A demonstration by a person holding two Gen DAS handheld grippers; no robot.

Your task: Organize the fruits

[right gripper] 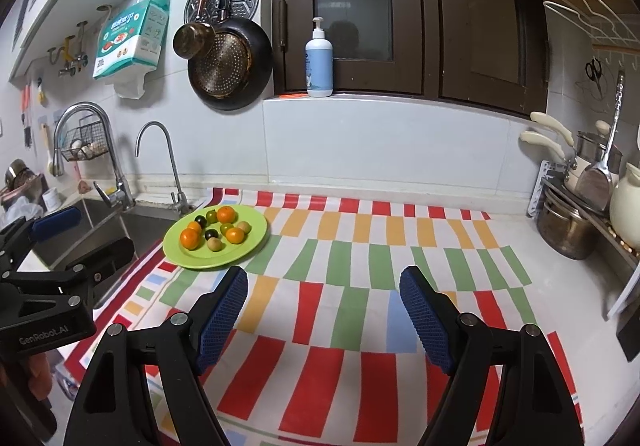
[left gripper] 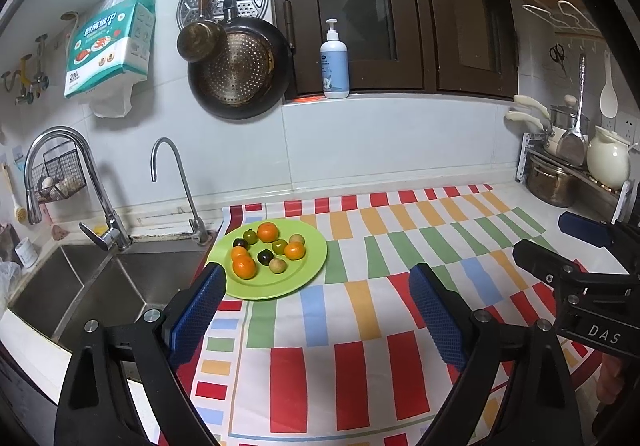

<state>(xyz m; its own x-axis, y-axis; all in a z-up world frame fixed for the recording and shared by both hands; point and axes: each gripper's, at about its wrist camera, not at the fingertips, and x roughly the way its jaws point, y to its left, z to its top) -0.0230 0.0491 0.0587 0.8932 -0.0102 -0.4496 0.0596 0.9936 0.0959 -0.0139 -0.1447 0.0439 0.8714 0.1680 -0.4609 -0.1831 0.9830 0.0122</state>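
Observation:
A green plate (left gripper: pixel 308 270) sits on the striped cloth next to the sink and holds several small fruits: orange tangerines (left gripper: pixel 244 267), dark plums (left gripper: pixel 265 256) and pale round ones (left gripper: pixel 277 265). The plate also shows in the right wrist view (right gripper: pixel 256 242), with a tangerine (right gripper: pixel 190 238) at its front left. My left gripper (left gripper: pixel 318 286) is open and empty, just in front of the plate. My right gripper (right gripper: pixel 323 288) is open and empty, to the right of the plate above the cloth. It also shows in the left wrist view (left gripper: pixel 560 242).
A steel sink (left gripper: pixel 100 286) with two taps lies left of the plate. Pans hang on the wall (left gripper: pixel 240 74). A soap bottle (left gripper: pixel 334 60) stands on the sill. A rack with pots and a white jug (left gripper: pixel 608 160) stands at the right.

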